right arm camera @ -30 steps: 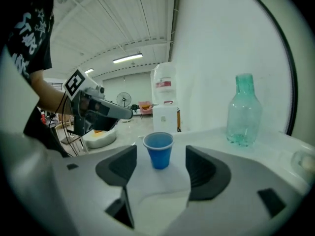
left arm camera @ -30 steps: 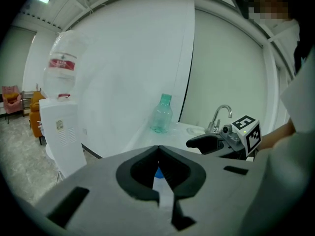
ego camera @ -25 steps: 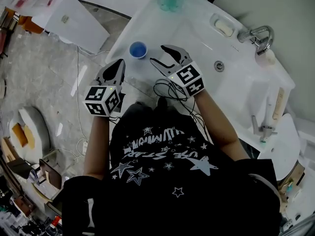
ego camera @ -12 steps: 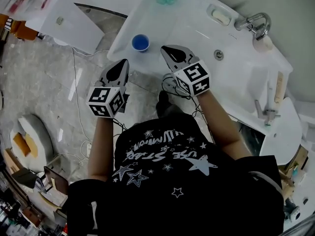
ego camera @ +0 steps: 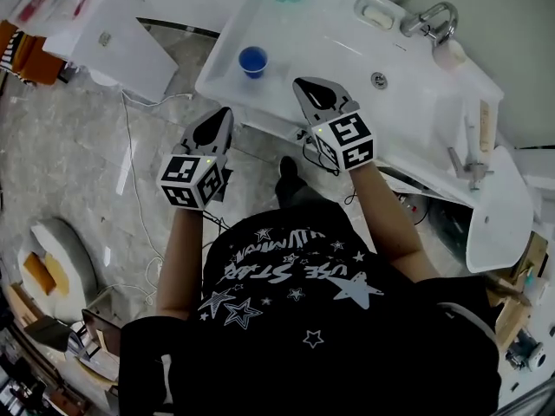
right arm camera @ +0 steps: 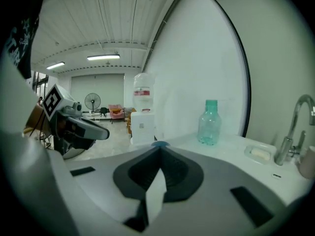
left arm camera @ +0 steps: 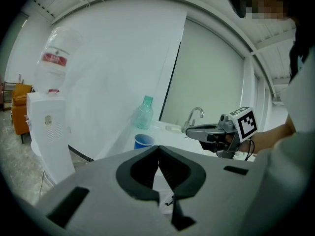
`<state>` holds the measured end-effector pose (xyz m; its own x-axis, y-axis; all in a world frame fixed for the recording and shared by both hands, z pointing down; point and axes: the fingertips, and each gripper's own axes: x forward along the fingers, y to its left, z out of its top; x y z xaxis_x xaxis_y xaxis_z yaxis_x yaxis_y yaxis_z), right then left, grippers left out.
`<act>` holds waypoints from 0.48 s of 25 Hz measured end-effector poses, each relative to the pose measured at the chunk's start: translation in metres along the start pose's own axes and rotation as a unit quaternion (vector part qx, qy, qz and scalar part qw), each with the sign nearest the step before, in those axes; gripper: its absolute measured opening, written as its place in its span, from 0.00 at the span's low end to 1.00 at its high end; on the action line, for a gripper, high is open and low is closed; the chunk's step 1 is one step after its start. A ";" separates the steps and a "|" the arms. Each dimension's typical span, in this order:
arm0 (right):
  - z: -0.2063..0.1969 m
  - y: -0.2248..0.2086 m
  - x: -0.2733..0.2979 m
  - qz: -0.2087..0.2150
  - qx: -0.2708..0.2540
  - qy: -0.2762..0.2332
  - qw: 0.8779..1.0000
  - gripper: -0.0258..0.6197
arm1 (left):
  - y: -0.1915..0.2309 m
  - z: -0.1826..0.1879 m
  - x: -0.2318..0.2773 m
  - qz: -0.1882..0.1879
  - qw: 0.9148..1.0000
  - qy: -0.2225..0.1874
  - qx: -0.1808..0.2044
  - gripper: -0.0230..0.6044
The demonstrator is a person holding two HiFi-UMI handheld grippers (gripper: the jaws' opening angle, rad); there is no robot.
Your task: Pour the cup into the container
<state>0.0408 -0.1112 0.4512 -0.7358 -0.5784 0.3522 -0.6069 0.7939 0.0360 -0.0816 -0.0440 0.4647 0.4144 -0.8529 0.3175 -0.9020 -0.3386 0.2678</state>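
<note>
Head view: the blue cup (ego camera: 253,61) stands upper centre on the sink (ego camera: 347,37). The left gripper (ego camera: 225,114) and right gripper (ego camera: 300,84) are below it, apart from it.

Left gripper view: jaws together, empty; cup mid-frame.

Right gripper view: jaws just closing, nothing between them.

The cup is probably light and crushable, so grip its mid-wall gently.

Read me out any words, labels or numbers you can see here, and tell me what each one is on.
"USE STAR" (probably; it is seen upside down): on the black shirt. Its other printed line is unreadable.
Red label on the water jug: too blurred to read.
Sticker on the dispenser: too small to read.
Marker cubes: black-and-white patterns only, no words.
</note>
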 end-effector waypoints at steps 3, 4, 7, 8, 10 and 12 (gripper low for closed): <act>0.000 0.011 -0.012 -0.009 -0.002 -0.002 1.000 0.05 | -0.007 -0.005 -0.013 -0.007 1.000 -0.003 0.000 0.06; -0.001 0.014 -0.017 -0.013 -0.002 -0.002 1.000 0.05 | -0.010 -0.007 -0.018 -0.009 1.000 -0.005 0.001 0.06; -0.007 0.023 -0.033 -0.027 -0.001 -0.003 1.000 0.05 | -0.019 -0.012 -0.030 -0.018 1.000 -0.009 0.005 0.06; -0.009 0.026 -0.038 -0.030 0.000 -0.003 1.000 0.05 | -0.022 -0.014 -0.035 -0.019 1.000 -0.010 0.005 0.06; -0.013 0.036 -0.048 -0.034 0.001 -0.004 0.999 0.05 | -0.026 -0.021 -0.047 -0.019 1.000 -0.010 0.004 0.05; -0.015 0.049 -0.058 -0.036 0.002 -0.007 0.999 0.05 | -0.029 -0.028 -0.060 -0.019 1.000 -0.010 0.001 0.06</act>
<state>0.0586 -0.0362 0.4469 -0.6936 -0.6368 0.3366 -0.6600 0.7491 0.0570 -0.0768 0.0285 0.4634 0.4467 -0.8469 0.2887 -0.8854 -0.3720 0.2786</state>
